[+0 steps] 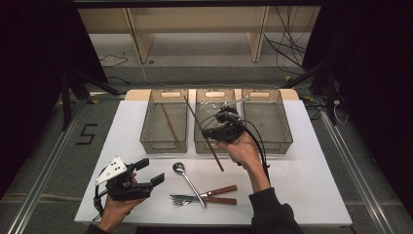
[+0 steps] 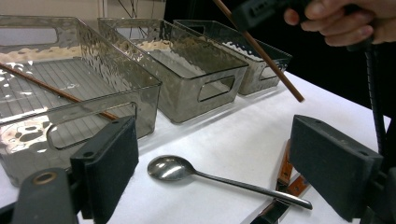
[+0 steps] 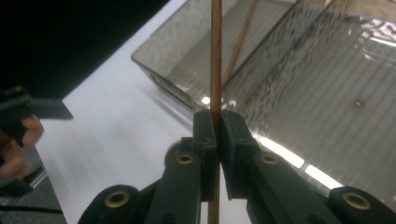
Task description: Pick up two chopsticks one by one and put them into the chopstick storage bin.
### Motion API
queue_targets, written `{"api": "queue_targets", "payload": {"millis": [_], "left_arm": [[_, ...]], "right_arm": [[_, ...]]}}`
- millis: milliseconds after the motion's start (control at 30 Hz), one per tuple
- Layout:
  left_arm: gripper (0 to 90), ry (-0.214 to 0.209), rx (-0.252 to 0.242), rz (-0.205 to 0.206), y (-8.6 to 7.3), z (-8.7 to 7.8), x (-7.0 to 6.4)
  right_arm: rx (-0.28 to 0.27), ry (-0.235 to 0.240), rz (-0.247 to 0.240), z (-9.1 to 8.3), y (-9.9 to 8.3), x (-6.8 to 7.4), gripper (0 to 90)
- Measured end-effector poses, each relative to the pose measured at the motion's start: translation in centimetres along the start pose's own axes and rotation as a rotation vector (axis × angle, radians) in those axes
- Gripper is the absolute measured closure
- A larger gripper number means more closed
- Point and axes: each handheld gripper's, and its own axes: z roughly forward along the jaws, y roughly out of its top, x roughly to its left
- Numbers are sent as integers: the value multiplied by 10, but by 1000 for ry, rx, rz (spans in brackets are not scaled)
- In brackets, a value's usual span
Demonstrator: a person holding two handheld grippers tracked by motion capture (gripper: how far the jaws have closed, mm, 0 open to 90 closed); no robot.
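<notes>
Left hand-held gripper (image 1: 152, 171) sits low at the table's (image 1: 302, 185) front-left corner, jaws wide apart w/ nothing btwn them. Just right of it: spoon (image 1: 187, 180), then two wood-handled forks (image 1: 204, 196) crossing under the spoon's handle. Behind, three clear bins in a row; left bin (image 1: 164, 122) has one chopstick (image 1: 169, 123) lying inside. Right hand-held gripper (image 3: 215, 122) is raised over the middle bin (image 1: 214, 117), jaws clamped tight on a second chopstick (image 1: 204, 134), tilted, lower end toward the table.
</notes>
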Motion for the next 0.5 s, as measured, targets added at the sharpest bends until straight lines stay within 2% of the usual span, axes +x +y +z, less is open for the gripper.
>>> {"api": "queue_targets", "payload": {"millis": [267,500], "left_arm": [[155,-2,-2,-2,0,0,0],[155,-2,-7,-8,0,0,0]], "right_arm": [[-53,9,6,8,19,-1,856],[-71,14,16,18,35,-1,856]]}}
